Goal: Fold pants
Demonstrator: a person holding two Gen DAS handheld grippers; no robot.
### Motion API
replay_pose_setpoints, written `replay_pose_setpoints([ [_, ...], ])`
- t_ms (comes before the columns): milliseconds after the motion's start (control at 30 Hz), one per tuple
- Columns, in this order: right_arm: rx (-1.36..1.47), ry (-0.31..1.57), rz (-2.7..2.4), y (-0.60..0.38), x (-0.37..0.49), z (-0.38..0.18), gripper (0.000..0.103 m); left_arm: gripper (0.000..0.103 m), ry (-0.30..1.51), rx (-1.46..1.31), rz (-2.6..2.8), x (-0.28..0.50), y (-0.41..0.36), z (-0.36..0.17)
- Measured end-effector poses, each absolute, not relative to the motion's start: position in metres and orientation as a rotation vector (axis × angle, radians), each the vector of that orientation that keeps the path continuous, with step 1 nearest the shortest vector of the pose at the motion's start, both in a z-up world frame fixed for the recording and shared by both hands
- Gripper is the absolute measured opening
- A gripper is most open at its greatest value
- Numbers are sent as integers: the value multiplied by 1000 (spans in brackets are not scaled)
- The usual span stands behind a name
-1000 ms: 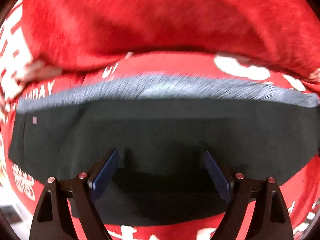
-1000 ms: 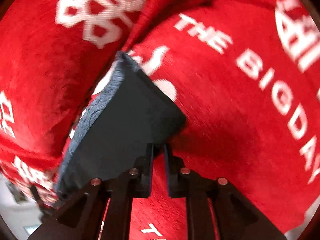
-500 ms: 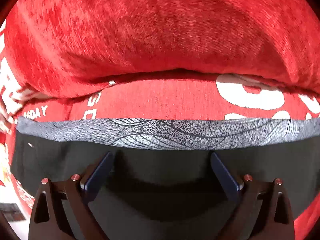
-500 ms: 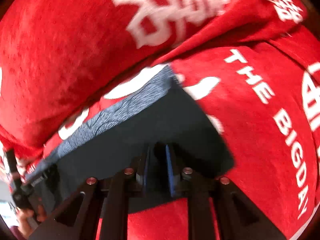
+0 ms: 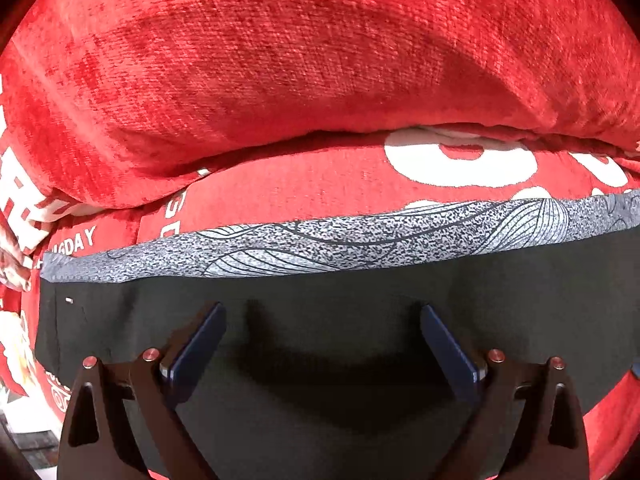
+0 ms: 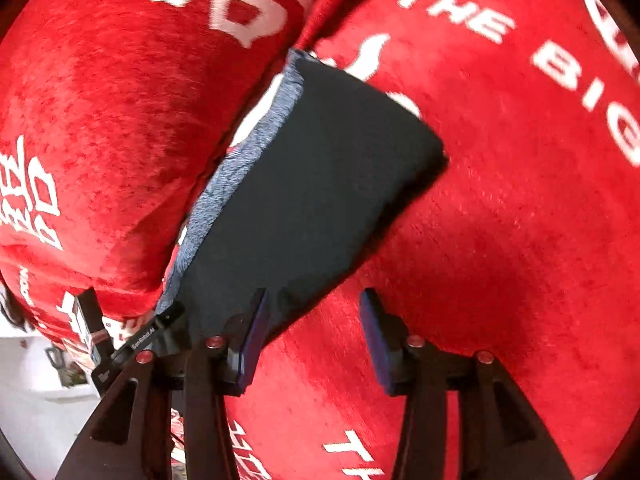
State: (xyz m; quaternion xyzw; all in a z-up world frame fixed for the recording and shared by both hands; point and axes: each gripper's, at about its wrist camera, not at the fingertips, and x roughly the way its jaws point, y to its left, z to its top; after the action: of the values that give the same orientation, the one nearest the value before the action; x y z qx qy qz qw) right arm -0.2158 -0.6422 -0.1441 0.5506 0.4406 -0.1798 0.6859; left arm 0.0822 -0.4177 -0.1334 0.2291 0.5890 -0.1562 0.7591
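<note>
Where the red printed blanket (image 5: 320, 184) meets a red cushion (image 5: 304, 56), the pants (image 5: 320, 320) lie folded flat: black cloth with a speckled grey patterned band (image 5: 320, 244) along the cushion-side edge. Their long axis runs beside that cushion. The left gripper (image 5: 322, 344) hangs spread wide above them, released. The right gripper (image 6: 312, 332) is opening over the near corner, nothing pinched.

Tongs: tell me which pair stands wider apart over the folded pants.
The left tongs: fingers spread wide above the black pants. The right tongs are narrower, opening, off the pants' edge.
</note>
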Motion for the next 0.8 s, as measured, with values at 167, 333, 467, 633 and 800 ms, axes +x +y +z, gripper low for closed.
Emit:
replay_pose_setpoints([
  [167, 1295, 887, -406, -655, -217, -150, 51, 99, 1287, 499, -337, 88, -413, -145],
  [333, 1315, 817, -400, -668, -212, -150, 55, 99, 1286, 506, -337, 88, -413, -148],
  [467, 1343, 794, -403, -676, -204, -151, 31, 99, 1301, 487, -366, 83, -414, -141],
  [633, 1328, 783, -378, -681, -209, -135, 14, 99, 1272, 470, -467, 59, -426, -118],
  [800, 1278, 777, -341, -679, -207, -116, 14, 99, 1287, 462, -511, 39, -450, -123],
])
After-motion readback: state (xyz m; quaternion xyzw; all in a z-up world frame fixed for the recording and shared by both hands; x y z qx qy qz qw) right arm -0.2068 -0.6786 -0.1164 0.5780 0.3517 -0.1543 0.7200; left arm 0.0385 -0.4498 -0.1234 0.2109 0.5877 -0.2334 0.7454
